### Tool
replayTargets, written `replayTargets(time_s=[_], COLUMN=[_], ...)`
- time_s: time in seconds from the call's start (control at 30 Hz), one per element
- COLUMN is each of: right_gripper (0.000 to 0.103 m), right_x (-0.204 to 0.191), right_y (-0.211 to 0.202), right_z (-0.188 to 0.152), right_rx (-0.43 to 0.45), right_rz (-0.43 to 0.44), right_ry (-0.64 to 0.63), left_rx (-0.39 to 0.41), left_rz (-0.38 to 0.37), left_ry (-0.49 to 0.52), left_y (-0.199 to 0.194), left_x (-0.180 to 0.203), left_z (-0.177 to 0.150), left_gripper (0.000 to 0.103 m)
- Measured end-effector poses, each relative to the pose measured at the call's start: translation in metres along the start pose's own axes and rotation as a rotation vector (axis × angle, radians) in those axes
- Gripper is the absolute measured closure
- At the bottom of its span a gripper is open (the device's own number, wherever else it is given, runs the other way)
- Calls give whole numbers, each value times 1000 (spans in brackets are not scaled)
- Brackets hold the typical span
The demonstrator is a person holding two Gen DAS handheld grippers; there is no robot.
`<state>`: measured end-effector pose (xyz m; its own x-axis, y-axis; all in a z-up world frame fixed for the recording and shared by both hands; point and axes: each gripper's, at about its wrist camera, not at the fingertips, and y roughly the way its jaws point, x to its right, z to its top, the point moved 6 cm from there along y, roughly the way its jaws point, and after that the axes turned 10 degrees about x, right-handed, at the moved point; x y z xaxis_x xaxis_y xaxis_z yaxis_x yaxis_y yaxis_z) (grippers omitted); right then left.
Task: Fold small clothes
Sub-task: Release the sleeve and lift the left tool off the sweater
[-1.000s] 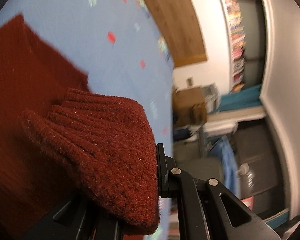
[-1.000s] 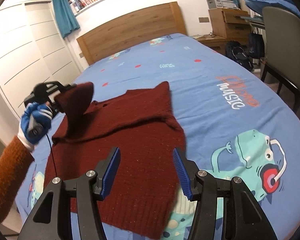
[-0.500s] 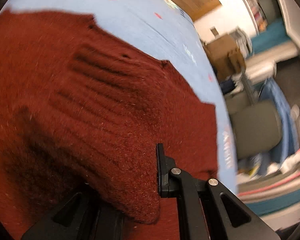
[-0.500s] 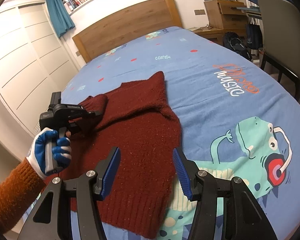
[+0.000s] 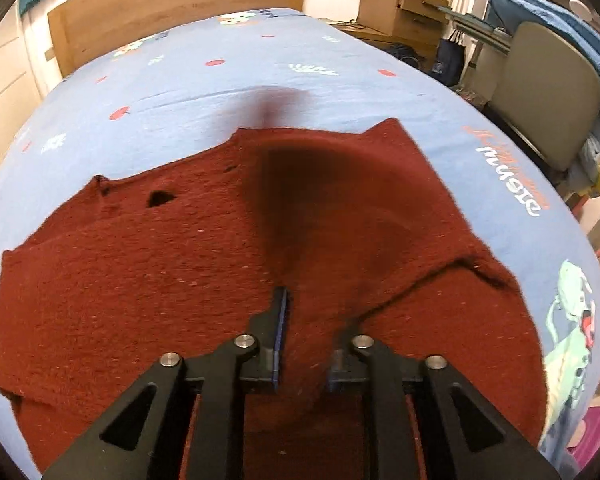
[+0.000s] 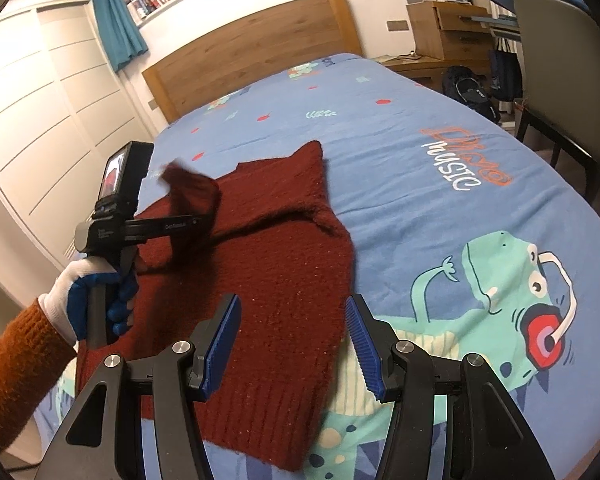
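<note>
A dark red knitted sweater lies flat on the blue bed sheet. Its left sleeve is lifted over the body, blurred with motion. The sleeve cloth fills the gap of my left gripper, whose jaws are opening while still on it. A gloved hand holds that gripper above the sweater's left side. My right gripper hovers open over the sweater's lower body, with nothing between its blue pads.
A wooden headboard stands at the far end of the bed. White wardrobe doors line the left. A grey chair, a wooden cabinet and bags stand at the right of the bed.
My left gripper swung the sleeve from the sweater's left edge in over its body and rolled upright. The right gripper stayed where it was, open.
</note>
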<state>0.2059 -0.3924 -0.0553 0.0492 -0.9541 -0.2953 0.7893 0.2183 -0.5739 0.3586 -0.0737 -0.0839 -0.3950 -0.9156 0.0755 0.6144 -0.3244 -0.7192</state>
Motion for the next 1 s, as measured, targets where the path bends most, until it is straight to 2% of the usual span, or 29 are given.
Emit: replayTargets(time_s=[0.13,0.27,0.4,0.47,0.53,0.57,0.7,0.83,1.0], right_gripper=[47,47,47,47,47,47,47,47,47], right_x=[5,8,11,13,13,13,11,9,5], right_y=[-3,-7,-12,-13,-13,-13,-15,-19,-24], right_z=[-1,0,2,2,1,1,2,2,0], right_rx=[-3,2,10,11,8,6,3,-6,-23], right_rz=[-12,-18,-26,-30,-34,-34,-38,-48,-44], right_ry=[9,12,13,18,20,21,13,2,4], left_rx=[-5,5,45,16,-60,-77,-94,-64,-17], left_rz=[-38,-83,-131,-156,-245,-265,-305,-273,-203], left_ry=[18,23,-32,-67,-115,-120,-60,7,11], left_y=[-3,3,2,13,22,24,12,-14,-55], left_x=[17,36,51,53,62,65,86,87,65], left_z=[-6,2,12,23,12,8,-4,-6,-18], left_gripper=[80,74,64,63,63,63,63,63,63])
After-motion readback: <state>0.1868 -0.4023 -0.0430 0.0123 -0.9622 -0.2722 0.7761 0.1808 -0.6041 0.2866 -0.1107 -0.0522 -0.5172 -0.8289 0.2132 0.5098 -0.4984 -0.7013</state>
